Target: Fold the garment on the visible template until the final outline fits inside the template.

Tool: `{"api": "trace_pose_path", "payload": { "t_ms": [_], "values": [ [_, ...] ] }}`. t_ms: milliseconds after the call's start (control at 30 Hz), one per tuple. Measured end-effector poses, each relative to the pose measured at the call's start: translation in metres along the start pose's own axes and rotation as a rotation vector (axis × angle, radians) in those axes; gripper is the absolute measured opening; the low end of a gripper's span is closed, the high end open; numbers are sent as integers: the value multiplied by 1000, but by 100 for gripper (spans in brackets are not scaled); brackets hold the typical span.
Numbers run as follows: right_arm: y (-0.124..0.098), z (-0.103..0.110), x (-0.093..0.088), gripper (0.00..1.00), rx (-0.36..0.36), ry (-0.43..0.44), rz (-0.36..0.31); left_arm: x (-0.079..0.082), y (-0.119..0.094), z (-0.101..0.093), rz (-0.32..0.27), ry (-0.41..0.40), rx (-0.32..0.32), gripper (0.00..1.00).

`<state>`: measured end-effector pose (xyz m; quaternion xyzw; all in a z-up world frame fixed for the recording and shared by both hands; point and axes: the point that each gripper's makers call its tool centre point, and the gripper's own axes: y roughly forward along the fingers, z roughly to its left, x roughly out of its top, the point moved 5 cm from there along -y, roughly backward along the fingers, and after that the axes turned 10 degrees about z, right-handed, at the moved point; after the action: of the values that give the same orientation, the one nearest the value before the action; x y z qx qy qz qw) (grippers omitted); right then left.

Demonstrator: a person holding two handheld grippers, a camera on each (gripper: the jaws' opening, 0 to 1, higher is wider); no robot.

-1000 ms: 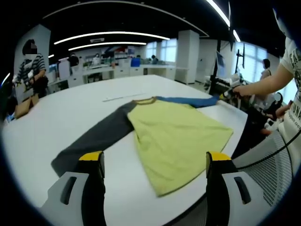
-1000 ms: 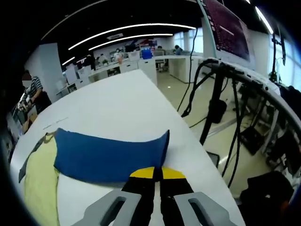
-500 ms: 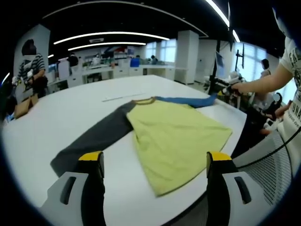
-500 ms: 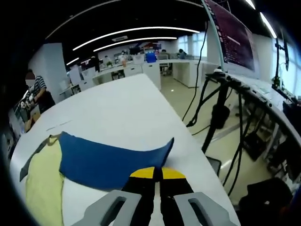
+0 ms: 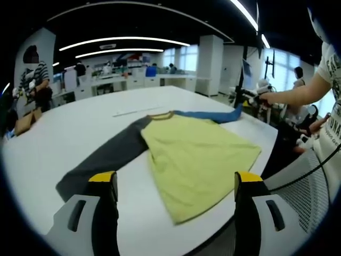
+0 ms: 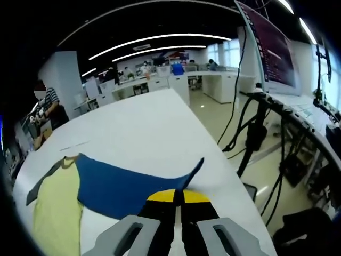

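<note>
Garment [image 5: 197,154] flat on table [image 5: 64,138] ahead of gaping left tongs [image 5: 176,184], right tongs [image 6: 177,196] clenched on blue sleeve [image 6: 133,184]

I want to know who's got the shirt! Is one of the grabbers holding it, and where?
The right gripper is shut on the blue sleeve, pinching its cuff end. The left gripper is open, holding nothing.
</note>
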<state>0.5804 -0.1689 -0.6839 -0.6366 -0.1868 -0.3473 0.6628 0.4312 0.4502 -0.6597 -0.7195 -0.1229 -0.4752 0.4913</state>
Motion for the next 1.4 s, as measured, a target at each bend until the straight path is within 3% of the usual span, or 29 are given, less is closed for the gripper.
{"api": "trace_pose_path", "payload": {
  "t_ms": [500,1400],
  "values": [
    [-6,38,12,0,72,-44,-29,-3,-1,2,-5,-10,5,87],
    [8,94,25,0,195,-77,-35,-4,-4,3,-15,-28,21,87]
  ]
}}
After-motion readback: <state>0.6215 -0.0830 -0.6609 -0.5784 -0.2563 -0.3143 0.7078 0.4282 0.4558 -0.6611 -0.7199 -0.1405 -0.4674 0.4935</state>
